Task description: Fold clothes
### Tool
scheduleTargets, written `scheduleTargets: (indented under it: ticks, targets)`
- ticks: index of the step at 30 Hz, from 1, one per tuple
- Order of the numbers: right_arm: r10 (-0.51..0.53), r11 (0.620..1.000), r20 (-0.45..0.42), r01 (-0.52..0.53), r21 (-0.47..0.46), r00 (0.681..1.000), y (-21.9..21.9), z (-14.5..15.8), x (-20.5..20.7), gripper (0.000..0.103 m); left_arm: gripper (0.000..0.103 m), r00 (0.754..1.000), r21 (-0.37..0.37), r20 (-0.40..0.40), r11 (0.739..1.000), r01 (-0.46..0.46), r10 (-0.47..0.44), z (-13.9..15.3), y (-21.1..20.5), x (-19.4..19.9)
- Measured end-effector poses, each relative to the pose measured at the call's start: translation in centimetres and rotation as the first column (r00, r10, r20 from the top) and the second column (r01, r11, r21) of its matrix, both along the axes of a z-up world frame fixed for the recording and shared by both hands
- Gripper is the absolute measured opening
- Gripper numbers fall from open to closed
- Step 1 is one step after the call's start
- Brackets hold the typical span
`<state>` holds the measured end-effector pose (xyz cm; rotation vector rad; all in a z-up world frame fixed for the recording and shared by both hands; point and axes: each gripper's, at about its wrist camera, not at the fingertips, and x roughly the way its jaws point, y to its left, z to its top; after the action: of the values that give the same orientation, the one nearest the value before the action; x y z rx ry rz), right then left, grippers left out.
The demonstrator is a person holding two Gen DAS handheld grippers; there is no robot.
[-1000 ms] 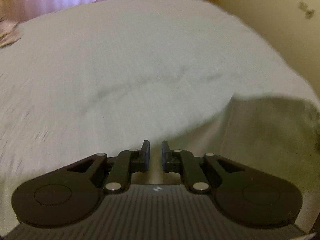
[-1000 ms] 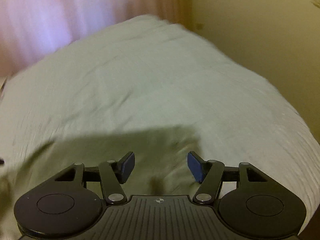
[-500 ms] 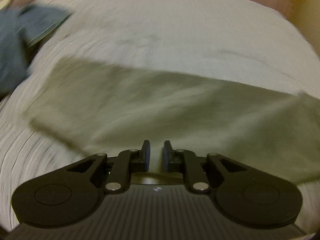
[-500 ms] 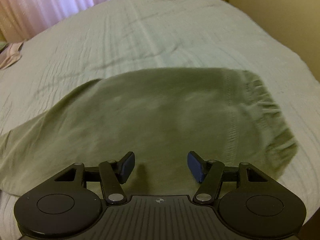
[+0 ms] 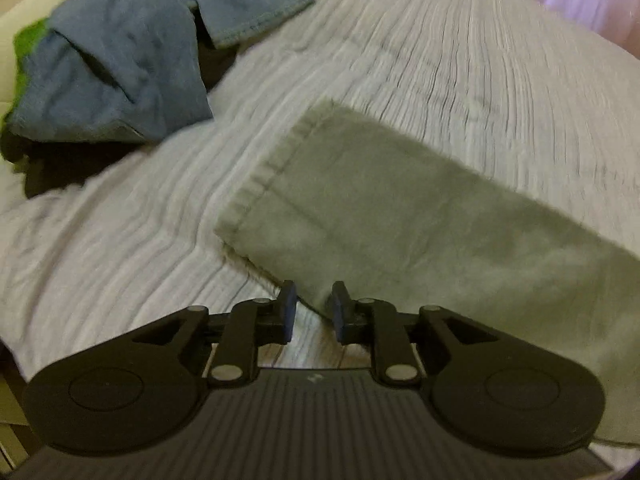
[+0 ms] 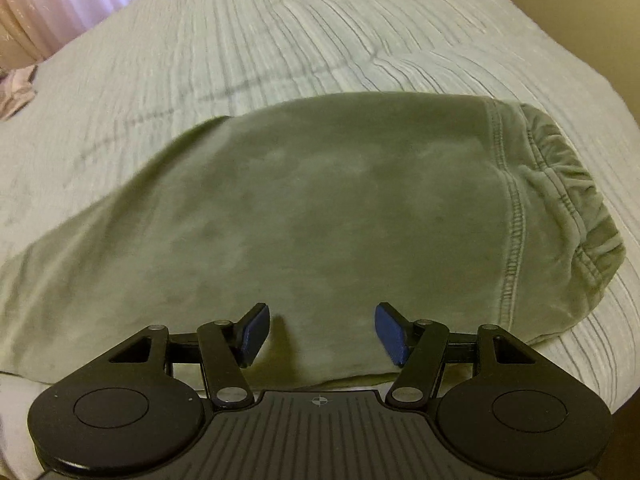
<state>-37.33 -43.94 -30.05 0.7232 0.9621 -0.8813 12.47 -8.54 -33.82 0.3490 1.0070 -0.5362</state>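
Left tongs: (image 5: 311, 312) narrow gap, jaws opening, nothing pinched; the near edge of the trousers (image 5: 400, 216) lies just beyond the tips.
Right tongs: (image 6: 320, 334) spread wide, empty, hanging over the trousers (image 6: 320, 208) near the waist end.
Trousers: olive green, flat on the bed (image 5: 120, 240), apparently doubled leg on leg; hem (image 5: 264, 172) toward the pile, gathered waistband (image 6: 568, 192) at the other end.
Pile: blue garment (image 5: 120, 52) with dark and bright green cloth under it, on the bed's far corner, well apart from the trousers.
Done: trousers look laid out and halved lengthwise, though the blur leaves the layers unsure.
Left: folding hem toward waistband, then the whole pile.
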Motion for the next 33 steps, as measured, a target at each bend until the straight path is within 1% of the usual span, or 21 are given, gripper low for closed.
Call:
scheduleTargets:
  ticks: [2,5,6,8,12,16,19,24,29,33]
  targets:
    - [0.003,1.0,0.015,-0.003,0.024,1.0,-0.1,1.0,-0.1,0.062,0.017,0.999,0.004,-0.026,1.0,0.021,-0.02,1.6,-0.3,-1.0]
    - [0.013,0.998,0.034,-0.015,0.059,0.999,-0.2,2.4,-0.3,0.063,0.024,0.996,0.038,-0.039,0.996,0.078,-0.077,4.5,-1.5,-3.9]
    - [0.02,0.997,0.035,-0.022,0.068,0.999,-0.3,2.9,-0.5,0.071,0.029,0.995,0.046,-0.039,0.994,0.098,-0.096,5.4,-1.9,-4.9]
    - [0.032,0.997,0.039,-0.034,0.067,0.999,-0.4,4.1,-0.9,0.086,0.03,0.99,0.05,-0.043,0.99,0.135,-0.133,7.0,-2.8,-6.9]
    - [0.073,0.996,0.049,-0.076,0.051,0.996,-0.6,6.8,-2.4,0.086,0.032,0.975,0.022,-0.079,0.977,0.212,-0.209,10.2,-4.7,-11.3]
    - [0.063,0.996,0.026,-0.065,0.055,0.998,-1.1,9.1,-4.6,0.086,0.037,0.955,-0.008,-0.075,0.958,0.286,-0.286,13.1,-6.7,-15.4]
    - [0.044,0.998,0.0,-0.044,0.046,0.999,-1.4,10.6,-6.1,0.086,0.037,0.94,-0.011,-0.062,0.942,0.335,-0.335,14.3,-8.1,-17.6]
    - [0.034,0.999,-0.013,-0.033,0.019,0.999,-1.3,13.0,-7.3,0.086,0.037,0.915,0.022,-0.037,0.916,0.402,-0.401,15.1,-10.1,-19.7]
    - [0.052,0.999,-0.01,-0.051,0.007,0.999,-0.2,14.3,-6.5,0.086,0.038,0.9,0.049,0.003,0.899,0.434,-0.435,16.1,-10.8,-20.6]
    - [0.082,0.996,-0.007,-0.082,0.019,0.997,0.7,14.5,-5.4,0.086,0.039,0.899,0.071,0.019,0.897,0.436,-0.438,16.3,-10.5,-20.3]
